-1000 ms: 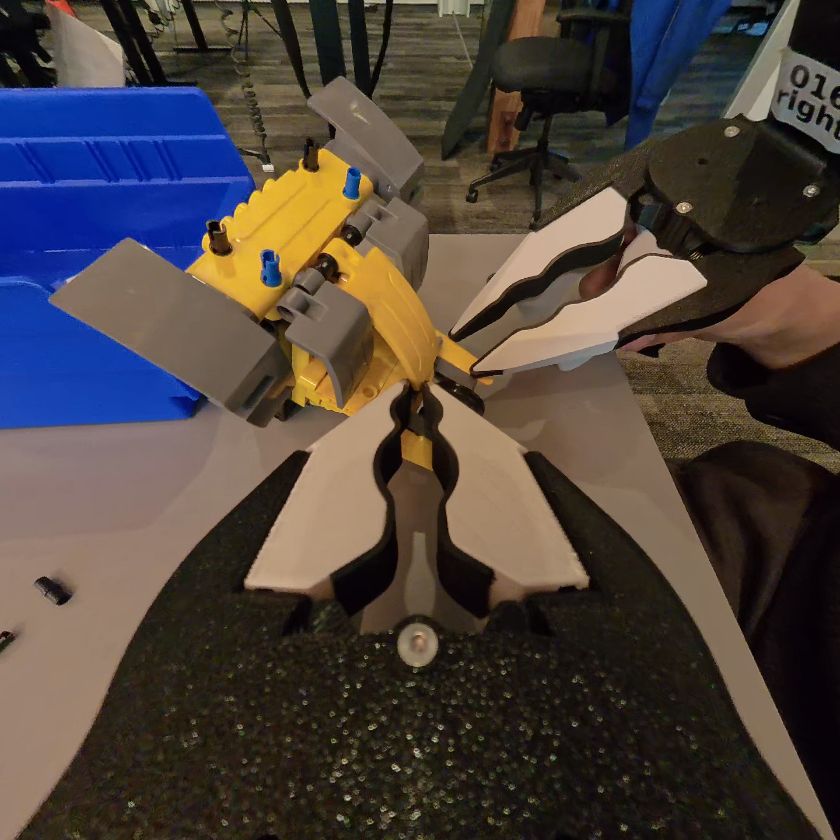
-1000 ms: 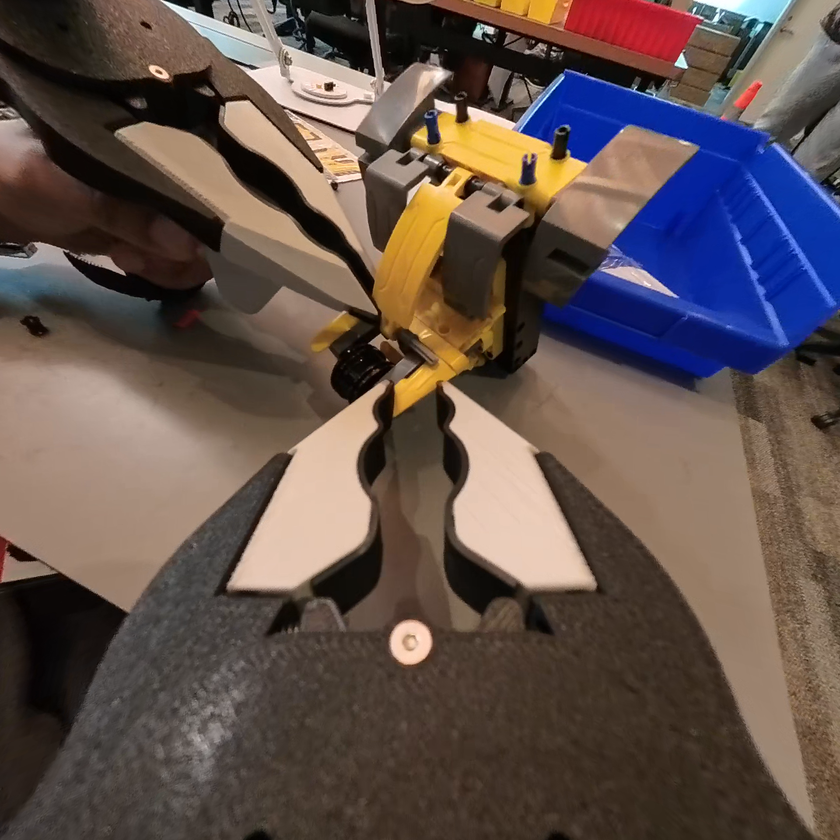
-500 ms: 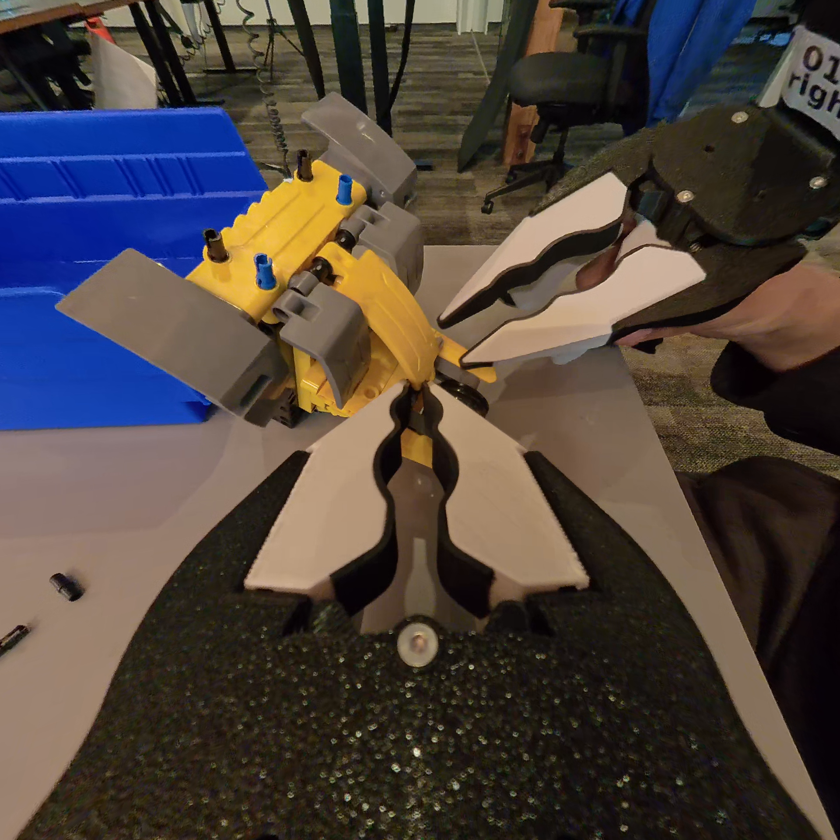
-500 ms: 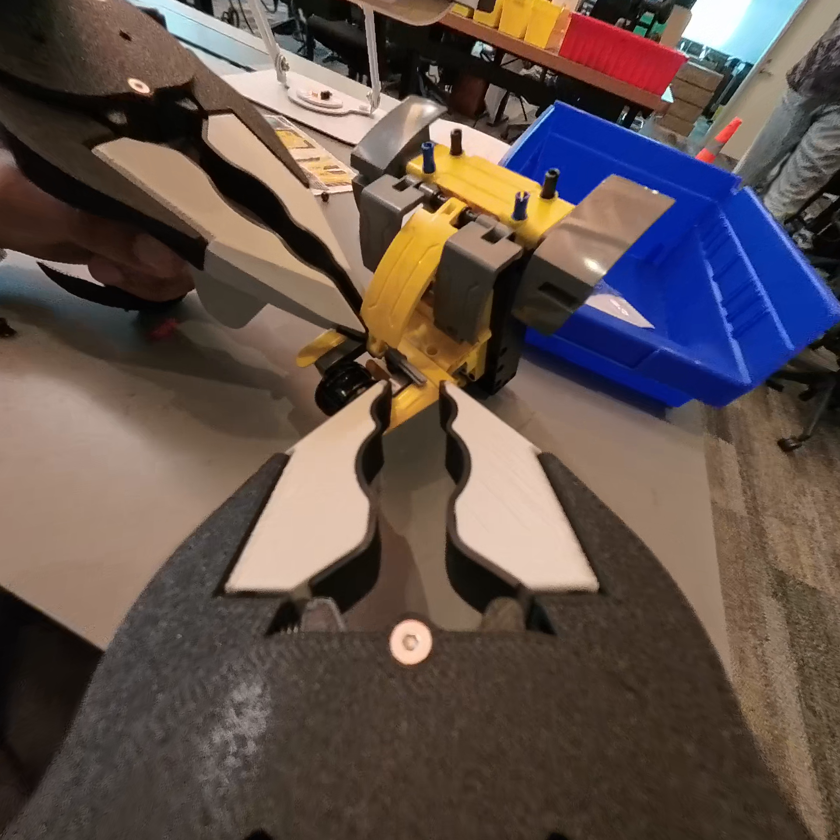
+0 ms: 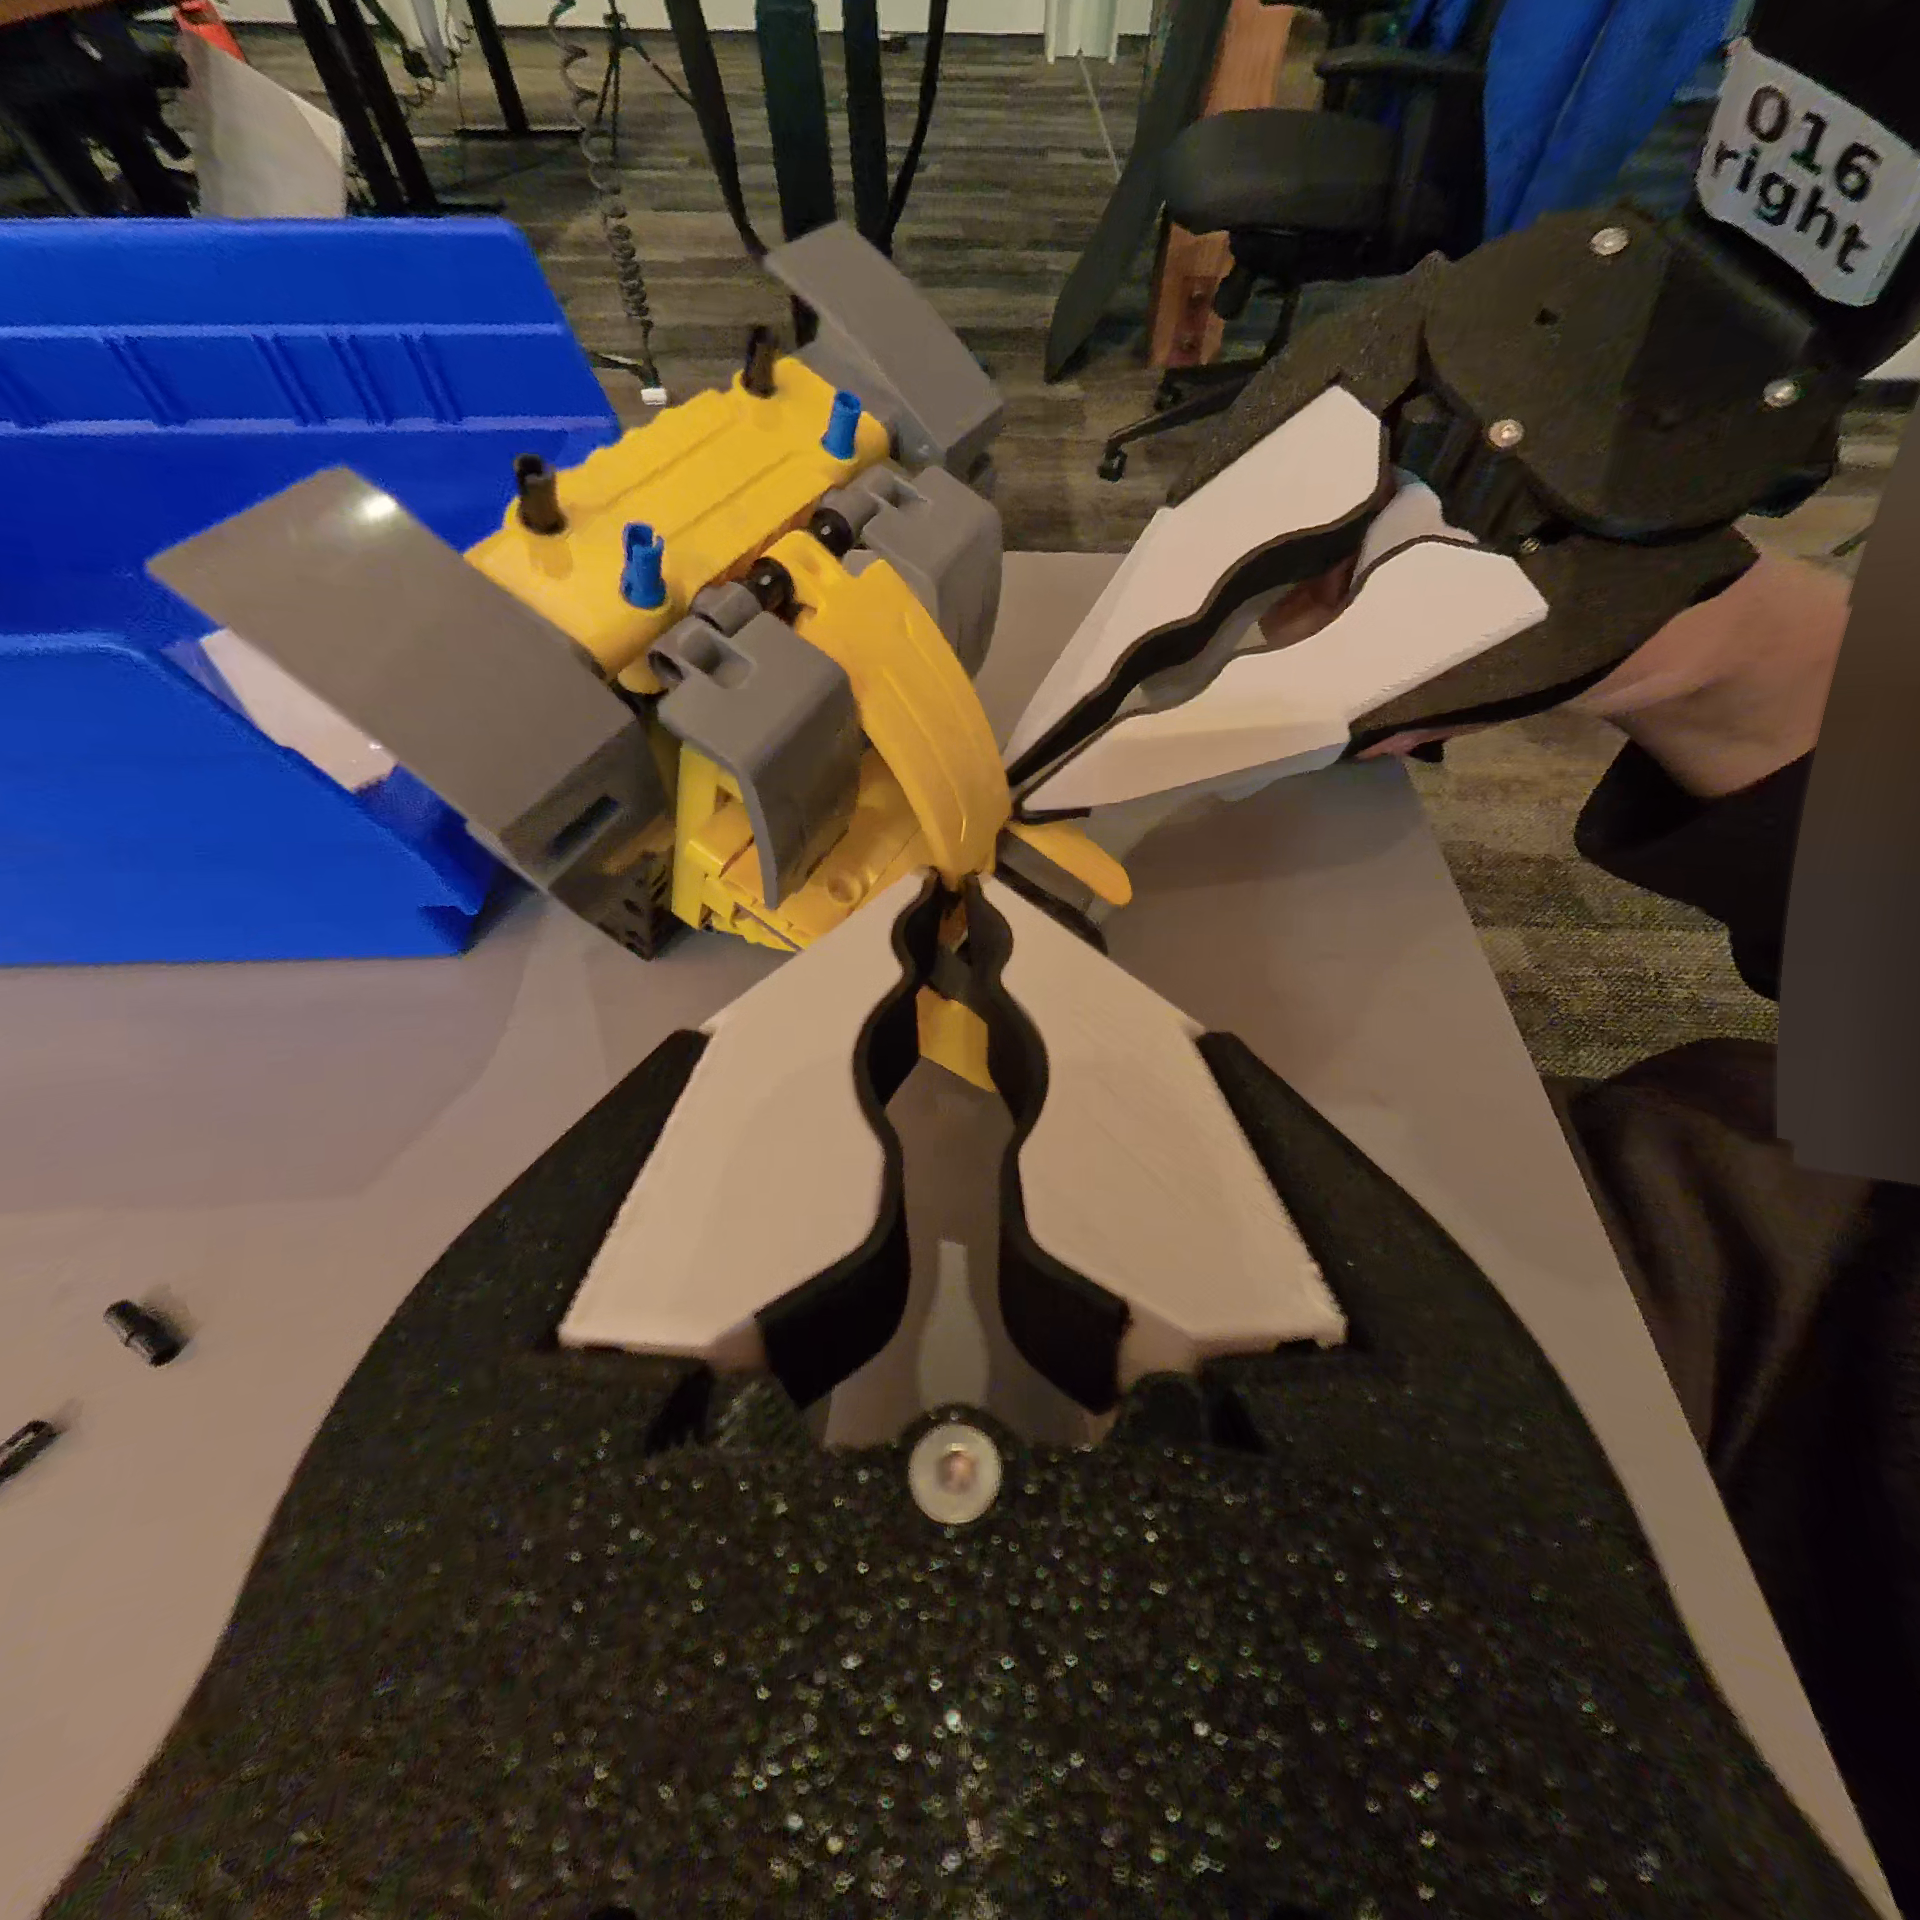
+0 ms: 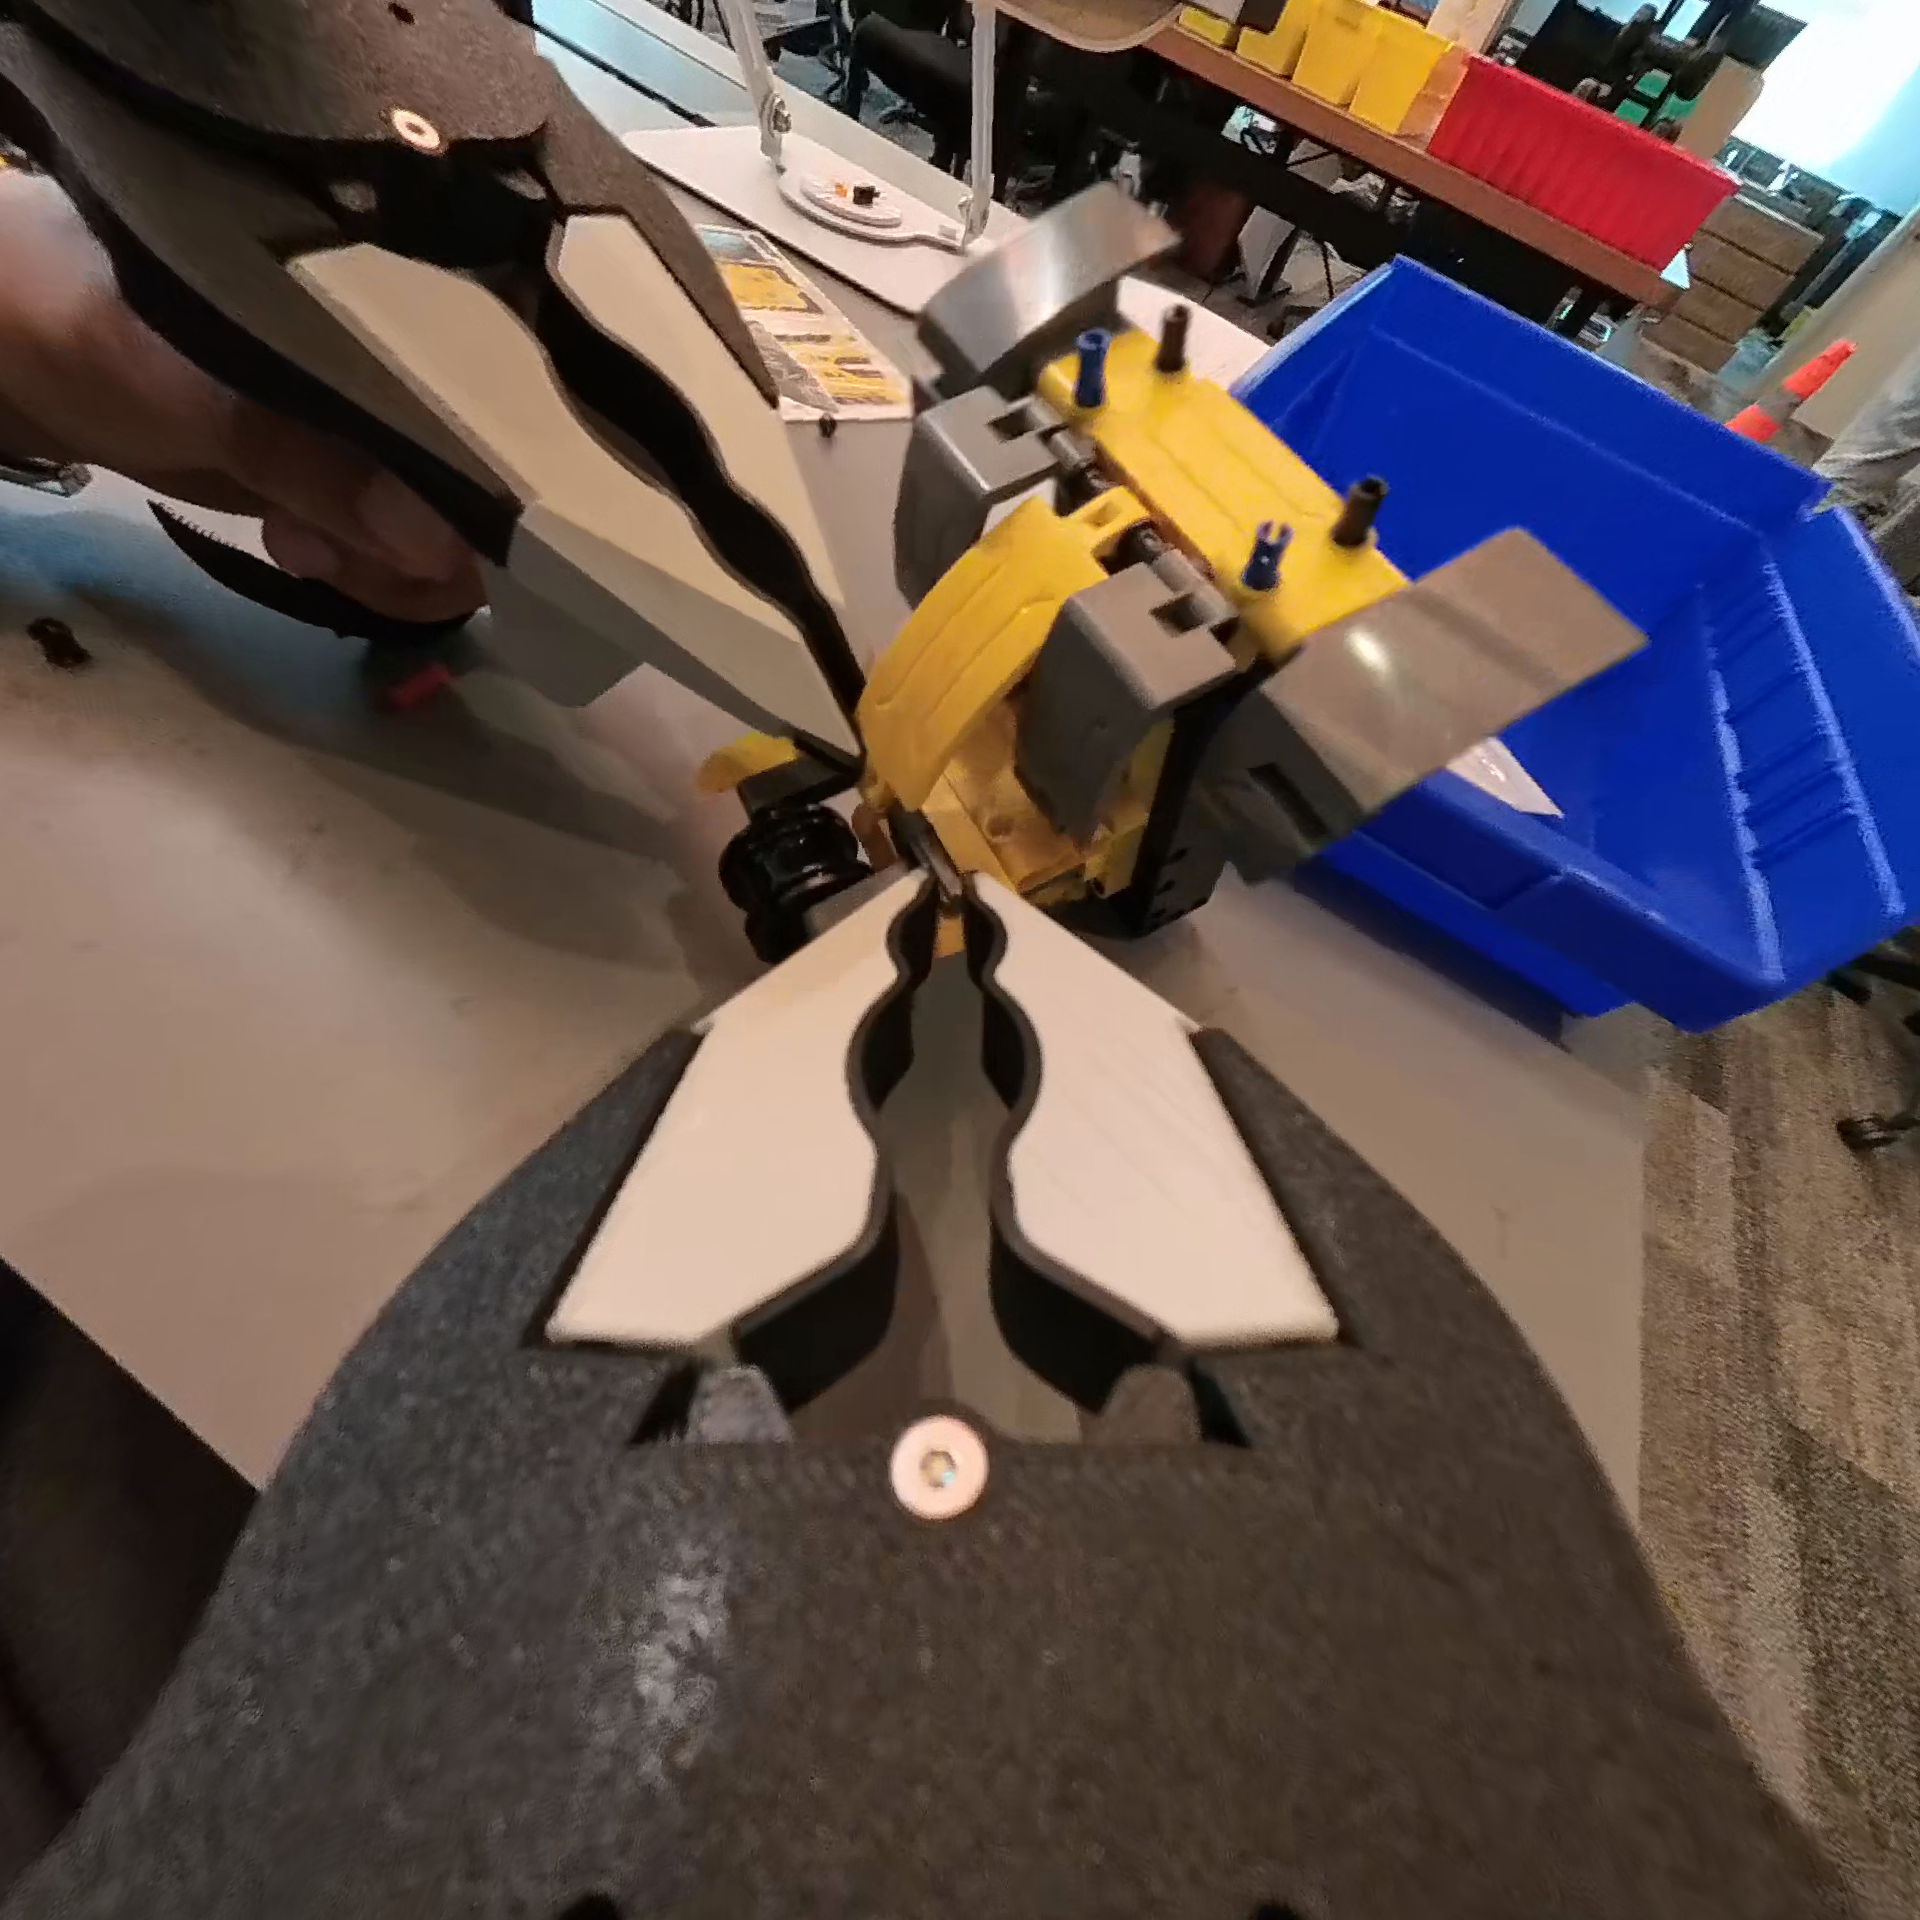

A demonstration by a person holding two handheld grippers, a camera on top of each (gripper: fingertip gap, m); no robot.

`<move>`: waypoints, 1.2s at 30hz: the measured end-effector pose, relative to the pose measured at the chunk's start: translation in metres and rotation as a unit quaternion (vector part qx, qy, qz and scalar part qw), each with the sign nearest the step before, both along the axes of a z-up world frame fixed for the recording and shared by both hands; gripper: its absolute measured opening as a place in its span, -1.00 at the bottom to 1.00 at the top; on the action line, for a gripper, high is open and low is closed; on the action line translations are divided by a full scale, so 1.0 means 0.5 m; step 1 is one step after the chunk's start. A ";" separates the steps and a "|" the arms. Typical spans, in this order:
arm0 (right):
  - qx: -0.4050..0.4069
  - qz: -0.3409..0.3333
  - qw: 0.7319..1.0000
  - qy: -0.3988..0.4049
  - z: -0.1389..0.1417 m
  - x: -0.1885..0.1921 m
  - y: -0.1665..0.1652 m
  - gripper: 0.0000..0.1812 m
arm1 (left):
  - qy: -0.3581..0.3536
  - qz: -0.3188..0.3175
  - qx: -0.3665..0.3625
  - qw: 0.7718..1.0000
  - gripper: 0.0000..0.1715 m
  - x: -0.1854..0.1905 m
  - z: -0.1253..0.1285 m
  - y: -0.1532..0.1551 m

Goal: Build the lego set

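Gripping: the left gripper [image 5: 951, 894], white two-finger jaws on a black speckled body, is pinched nearly closed on a thin yellow and dark piece at the near lower end of the yellow and grey plastic brick-built model [image 5: 727, 665].
Right gripper: the right gripper [image 6: 940, 888] has its fingers drawn almost together on a thin dark rod at the model's near lower edge, beside a black ribbed wheel [image 6: 784, 862]; in the left wrist view it reaches in from the right [image 5: 1023, 790].
Model: tilted, resting on the grey table [image 5: 260, 1091], with flat grey panels out to both sides and small blue and black pegs standing on its yellow top.
Blue plastic bin [image 5: 208, 582]: on the table on the model's far side, touching or just beside it.
Loose parts: two small black pins [image 5: 145, 1335] lie well apart, on the table's near left.
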State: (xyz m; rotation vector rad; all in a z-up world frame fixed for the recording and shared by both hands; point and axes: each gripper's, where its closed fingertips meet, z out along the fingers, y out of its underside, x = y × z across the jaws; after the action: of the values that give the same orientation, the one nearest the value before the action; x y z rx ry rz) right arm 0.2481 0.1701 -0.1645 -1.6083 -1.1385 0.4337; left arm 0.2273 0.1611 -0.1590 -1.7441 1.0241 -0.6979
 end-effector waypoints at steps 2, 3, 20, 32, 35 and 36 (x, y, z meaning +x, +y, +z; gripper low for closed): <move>0.001 0.002 1.000 -0.010 -0.005 0.000 -0.001 -0.96 | 0.006 0.006 0.006 1.000 -0.96 0.000 -0.002 0.002; 0.000 0.003 1.000 -0.013 -0.008 0.000 -0.002 -0.96 | 0.010 0.009 0.008 1.000 -0.96 0.000 -0.002 0.003; 0.013 -0.009 1.000 -0.027 -0.012 -0.005 0.002 -0.98 | 0.013 0.037 0.014 0.999 -0.97 -0.003 -0.003 0.014; 0.018 -0.013 0.996 -0.082 -0.044 -0.012 0.006 -1.00 | 0.060 0.057 0.041 0.996 -0.99 0.002 -0.018 0.018; 0.014 -0.015 0.996 -0.084 -0.047 -0.012 0.008 -1.00 | 0.065 0.057 0.049 0.995 -0.99 0.004 -0.019 0.017; 0.014 -0.014 0.996 -0.086 -0.048 -0.013 0.007 -1.00 | 0.066 0.057 0.049 0.995 -0.99 0.004 -0.019 0.017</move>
State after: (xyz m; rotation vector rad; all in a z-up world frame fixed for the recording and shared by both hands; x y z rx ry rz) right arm 0.2416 0.1738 -0.1884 -1.6597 -1.2437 0.2643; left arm 0.2292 0.1697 -0.1687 -1.7657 1.0208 -0.4586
